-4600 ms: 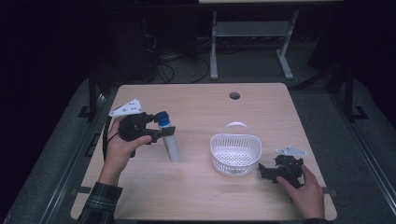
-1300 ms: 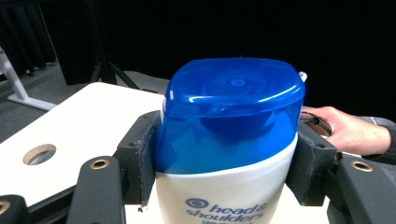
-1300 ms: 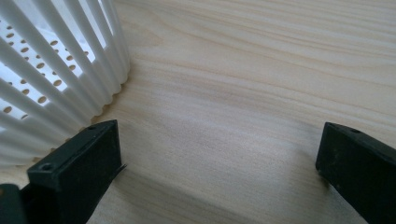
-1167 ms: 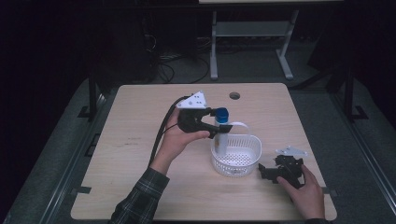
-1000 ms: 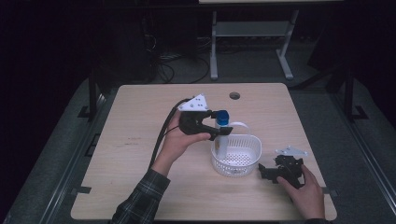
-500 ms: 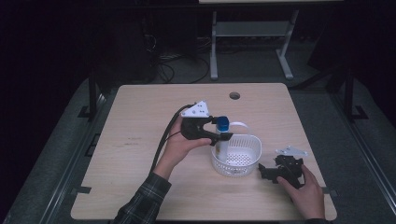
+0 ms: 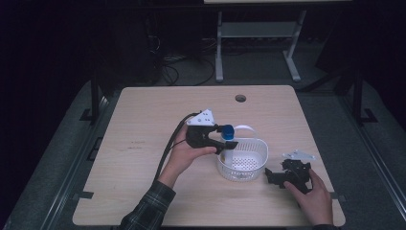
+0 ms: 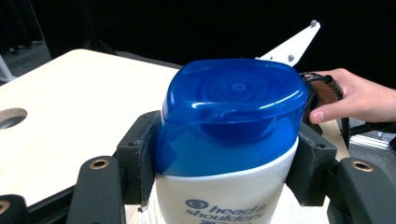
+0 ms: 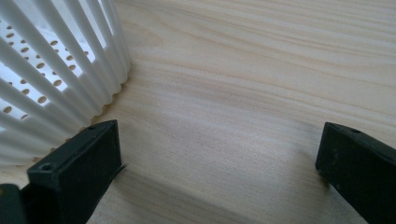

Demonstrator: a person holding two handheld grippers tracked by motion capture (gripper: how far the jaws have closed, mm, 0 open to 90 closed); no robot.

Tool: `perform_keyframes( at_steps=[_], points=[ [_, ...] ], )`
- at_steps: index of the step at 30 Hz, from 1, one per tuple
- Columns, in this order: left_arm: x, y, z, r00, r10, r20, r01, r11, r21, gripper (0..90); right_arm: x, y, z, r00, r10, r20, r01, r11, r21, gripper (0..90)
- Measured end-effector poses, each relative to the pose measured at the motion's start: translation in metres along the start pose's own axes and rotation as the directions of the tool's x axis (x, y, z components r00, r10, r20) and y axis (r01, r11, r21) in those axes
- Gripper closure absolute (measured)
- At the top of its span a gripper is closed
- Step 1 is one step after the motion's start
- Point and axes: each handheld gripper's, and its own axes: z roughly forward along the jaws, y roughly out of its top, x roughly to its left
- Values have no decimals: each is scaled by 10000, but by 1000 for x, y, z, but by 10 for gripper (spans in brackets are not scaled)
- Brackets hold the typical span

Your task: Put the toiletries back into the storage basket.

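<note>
High view: left claw (image 7: 223, 142) grips the blue-capped shampoo bottle (image 7: 228, 134) at the white basket's (image 7: 256, 165) ten o'clock; right claw (image 7: 274, 176), jaws apart, rests at four o'clock.

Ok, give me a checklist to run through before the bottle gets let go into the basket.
1. Grip: left gripper fingers clamp the shampoo bottle just under its blue cap. Ok.
2. Bottle over the white basket: the high view puts it at the basket's left rim, not its middle. Not ok.
3. Bottle's base inside the basket: hidden. Cannot tell.
4. Basket has room: its perforated floor looks mostly bare. Ok.
5. Right gripper clear: open, resting on the table beside the basket. Ok.
</note>
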Motion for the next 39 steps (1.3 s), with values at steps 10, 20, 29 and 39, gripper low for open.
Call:
perform_keyframes(
  at_steps=[10,20,29,39],
  points=[
    [0,-11,3,10000,-65,-5,65,9999,138,361,0,0,0,10000,8,-1,-8,10000,-8,0],
    [-2,-18,8,10000,-53,-21,54,9994,355,360,0,0,0,10000,10,1,-10,10000,-6,0],
    [-3,-20,9,10000,-43,17,43,9996,297,358,0,0,0,10000,12,0,-12,10000,-5,0],
    [-5,-21,9,9999,-52,162,50,9999,135,351,0,0,0,10000,23,4,-23,10000,-2,0]
  ],
)
